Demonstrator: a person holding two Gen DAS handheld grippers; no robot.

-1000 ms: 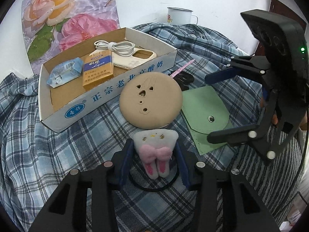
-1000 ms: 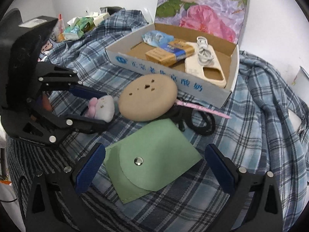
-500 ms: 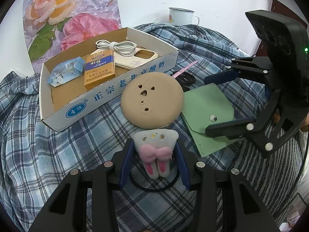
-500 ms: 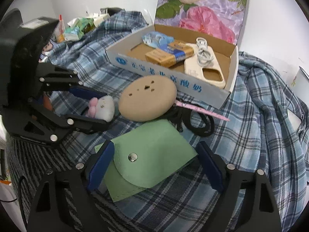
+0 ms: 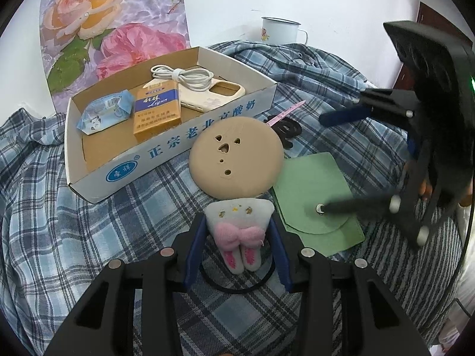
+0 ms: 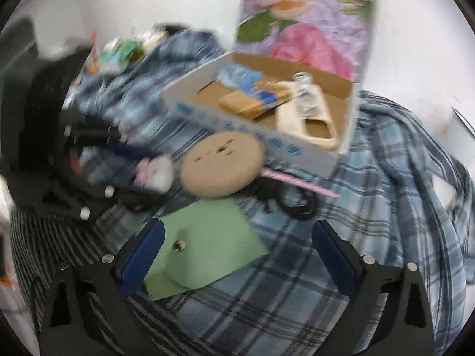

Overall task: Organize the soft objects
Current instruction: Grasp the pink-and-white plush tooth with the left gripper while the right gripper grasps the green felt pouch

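Left gripper (image 5: pixel 237 237) fingers (image 5: pixel 194 243) clamp plush toy (image 5: pixel 239 225); green pouch (image 5: pixel 314 198) beside.

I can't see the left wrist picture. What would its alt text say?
The left gripper pinches a small white plush toy with a pink bow over a plaid blanket. Ahead lie a tan round cushion, a green pouch and an open cardboard box; the right gripper hovers open over the pouch.

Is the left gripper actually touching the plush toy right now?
Touching. The left wrist view shows the left gripper with both blue pads pressed against the plush toy's sides.
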